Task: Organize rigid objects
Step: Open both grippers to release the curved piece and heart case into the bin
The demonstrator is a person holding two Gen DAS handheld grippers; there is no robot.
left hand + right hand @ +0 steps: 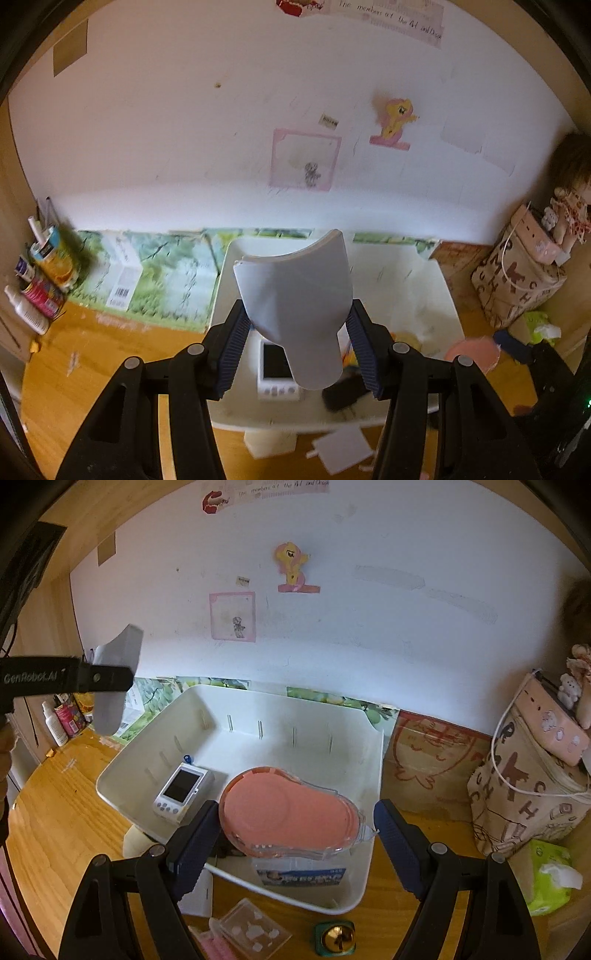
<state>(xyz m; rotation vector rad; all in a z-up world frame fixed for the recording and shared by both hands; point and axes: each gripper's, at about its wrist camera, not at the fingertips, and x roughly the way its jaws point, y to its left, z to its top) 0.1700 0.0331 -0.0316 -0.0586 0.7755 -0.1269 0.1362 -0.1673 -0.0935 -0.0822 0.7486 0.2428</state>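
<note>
My left gripper [299, 343] is shut on a grey curved plastic piece [295, 302] and holds it above the white bin [439, 295]; the piece also shows in the right wrist view [116, 675]. My right gripper [291, 834] is open over the bin's [155, 738] near rim. A pink tape dispenser [288, 812] lies between its fingers, touching the left finger and apart from the right one. A small white handheld device [183, 794] lies in the bin, also seen in the left wrist view [275, 365].
On the wooden desk in front of the bin lie a clear plastic case [255, 930], a gold bell [336, 939] and a white card [343, 448]. A lettered bag [524, 794] and green tissue pack [550, 882] stand right. Bottles and cans [40, 280] stand left.
</note>
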